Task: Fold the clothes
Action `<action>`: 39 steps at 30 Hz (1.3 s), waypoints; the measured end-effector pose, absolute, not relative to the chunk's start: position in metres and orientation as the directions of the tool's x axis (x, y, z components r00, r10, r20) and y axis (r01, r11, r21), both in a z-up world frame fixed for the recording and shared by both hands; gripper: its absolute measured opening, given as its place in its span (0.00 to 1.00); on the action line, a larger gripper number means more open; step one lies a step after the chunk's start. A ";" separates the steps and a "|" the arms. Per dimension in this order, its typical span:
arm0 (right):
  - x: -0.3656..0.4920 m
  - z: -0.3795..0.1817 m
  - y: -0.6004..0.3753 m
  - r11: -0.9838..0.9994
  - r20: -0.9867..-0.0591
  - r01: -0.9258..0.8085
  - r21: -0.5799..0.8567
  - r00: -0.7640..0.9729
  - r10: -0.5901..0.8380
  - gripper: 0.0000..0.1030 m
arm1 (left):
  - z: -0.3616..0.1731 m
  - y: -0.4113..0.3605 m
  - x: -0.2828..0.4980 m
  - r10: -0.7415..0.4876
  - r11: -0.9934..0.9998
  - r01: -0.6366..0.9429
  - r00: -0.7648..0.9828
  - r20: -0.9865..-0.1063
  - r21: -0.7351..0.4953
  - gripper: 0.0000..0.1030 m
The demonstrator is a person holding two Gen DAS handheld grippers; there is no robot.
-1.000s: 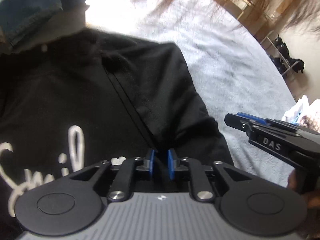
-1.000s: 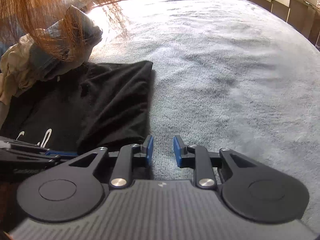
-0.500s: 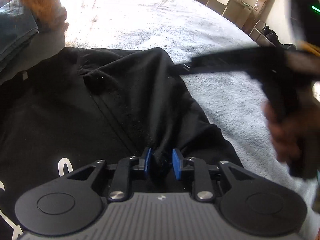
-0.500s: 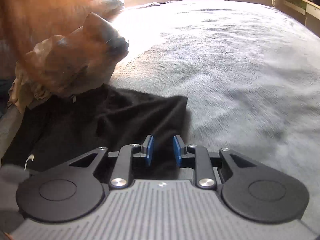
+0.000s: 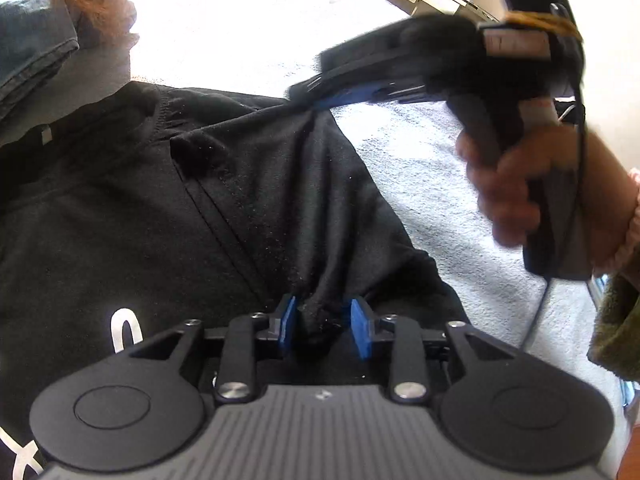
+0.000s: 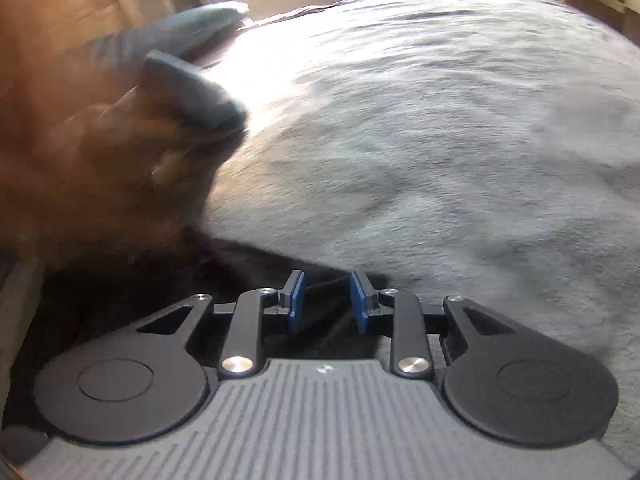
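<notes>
Bedcover (image 5: 432,184), pale grey and fuzzy, fills most of what I see from both wrists, with bright light washing out its far end. On it lies the black T-shirt (image 5: 168,216), spread across the left half of my left wrist view, white lettering showing near the lower left edge. A denim garment (image 5: 28,48) sits at the upper left, beside the shirt's collar. My left gripper (image 5: 323,330) has a bunched ridge of shirt fabric between its blue fingers (image 5: 287,326); they have just been opening, and I see them parted around the fold rather than pinching it. My right gripper (image 6: 327,302), held in a hand (image 5: 516,196), is at the shirt's upper corner; its fingers have just been opening slightly, with black cloth between them, though I cannot tell whether they press it.
</notes>
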State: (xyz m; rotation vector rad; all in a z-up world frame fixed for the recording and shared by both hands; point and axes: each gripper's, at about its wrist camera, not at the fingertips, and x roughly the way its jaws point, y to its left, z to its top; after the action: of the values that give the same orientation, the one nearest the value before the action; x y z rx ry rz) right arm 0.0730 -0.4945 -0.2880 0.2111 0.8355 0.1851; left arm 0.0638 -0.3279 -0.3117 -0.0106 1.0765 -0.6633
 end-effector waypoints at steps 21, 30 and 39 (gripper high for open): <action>0.011 -0.237 -0.448 0.917 -0.748 0.071 0.393 0.605 0.274 0.31 | -0.242 -0.174 0.040 -0.415 0.907 0.244 0.396 -0.819 -0.342 0.45; -0.058 -0.211 -0.370 0.817 -0.729 0.143 0.559 0.555 0.401 0.43 | -0.200 -0.007 0.012 -0.152 0.986 0.007 0.460 -0.875 -0.168 0.47; -0.092 -0.235 -0.248 0.802 -0.774 0.121 0.585 0.380 0.507 0.46 | -0.259 0.045 -0.029 -0.261 0.963 -0.001 0.253 -0.932 -0.270 0.46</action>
State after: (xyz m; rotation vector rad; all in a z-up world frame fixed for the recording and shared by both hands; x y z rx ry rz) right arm -0.0918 -0.2477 -0.2351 0.6252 1.1735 0.2674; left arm -0.0290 0.0450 -0.2588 -0.2333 1.3061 -0.1785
